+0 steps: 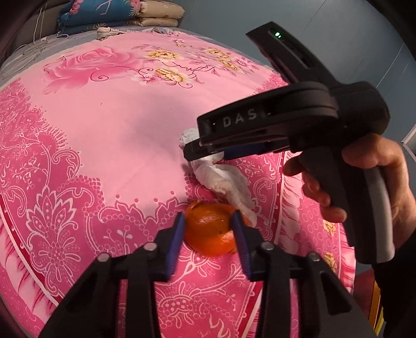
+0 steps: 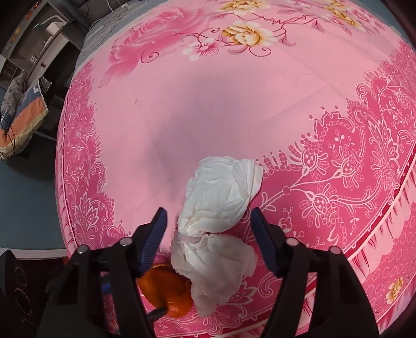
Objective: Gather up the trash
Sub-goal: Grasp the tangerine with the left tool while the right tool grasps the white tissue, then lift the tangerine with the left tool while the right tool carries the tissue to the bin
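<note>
An orange peel [image 1: 208,231] lies on the pink floral bedsheet [image 1: 117,135]. My left gripper [image 1: 209,228] has a blue pad on each side of it, touching or nearly touching. A crumpled white tissue [image 1: 223,182] lies just beyond the peel. In the right wrist view the tissue [image 2: 221,205] sits between the open pads of my right gripper [image 2: 209,226], above the sheet [image 2: 234,104]. The peel [image 2: 163,291] shows at lower left there. In the left wrist view the right gripper [image 1: 205,152] hovers over the tissue, held by a hand.
Folded quilts [image 1: 117,13] are stacked at the bed's far end. A heap of bedding [image 2: 20,117] lies on dark furniture left of the bed. The bed's edge drops to a blue-grey floor [image 2: 26,208].
</note>
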Motion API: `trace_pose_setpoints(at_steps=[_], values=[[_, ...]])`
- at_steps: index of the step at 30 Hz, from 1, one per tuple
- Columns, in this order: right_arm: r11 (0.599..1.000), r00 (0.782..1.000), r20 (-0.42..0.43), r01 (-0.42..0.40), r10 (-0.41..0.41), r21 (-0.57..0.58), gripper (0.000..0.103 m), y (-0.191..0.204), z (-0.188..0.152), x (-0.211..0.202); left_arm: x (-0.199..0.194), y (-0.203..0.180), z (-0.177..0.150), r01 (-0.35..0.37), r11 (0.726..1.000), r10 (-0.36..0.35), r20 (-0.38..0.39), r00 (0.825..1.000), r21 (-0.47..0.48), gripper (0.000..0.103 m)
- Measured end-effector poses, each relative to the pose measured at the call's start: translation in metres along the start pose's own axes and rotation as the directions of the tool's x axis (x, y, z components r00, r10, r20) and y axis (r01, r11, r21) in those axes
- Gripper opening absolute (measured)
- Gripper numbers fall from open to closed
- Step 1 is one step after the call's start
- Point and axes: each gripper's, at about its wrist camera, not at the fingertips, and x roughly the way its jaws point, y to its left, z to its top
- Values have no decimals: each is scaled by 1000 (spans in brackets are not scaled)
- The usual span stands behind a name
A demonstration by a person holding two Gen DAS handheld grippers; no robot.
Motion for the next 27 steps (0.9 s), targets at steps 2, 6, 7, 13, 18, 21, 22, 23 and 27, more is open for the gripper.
trace_pose_setpoints(at_steps=[2,6,7,13,18,21,22,23,27], values=[[1000,1000,-2,15,-15,-7,51,0,0,3,-2,0,0,12,1000,-12,-1,1000,0,20],[999,999,-5,-40,40,26,33,-3,1,4,-8,-2,-2,22,1000,-22,1,1000,9,1],[999,999,-6,-39,39,21,31,-2,1,4,-8,-3,-2,30,999,-30,-3,1000,12,0],[1000,1000,28,-14,15,-9,23,9,1,-5,-12,-7,-9,37,999,-37,-8,999,28,0],[998,993,100,-56,57,-15,22,12,2,-28,-22,-11,-11,80,996,-80,-4,997,30,1],[997,989,126,-76,78,-18,22,10,2,-42,-30,-19,-11,83,994,-84,16,996,66,38],[997,988,133,-79,81,-19,22,9,1,-46,-31,-23,-11,71,994,-73,22,997,86,50],[996,985,149,-83,85,-18,22,6,0,-52,-31,-26,-11,59,993,-62,27,998,102,51],[996,982,170,-85,84,-3,22,-2,0,-64,-10,-40,-10,39,988,-36,-21,999,152,51]])
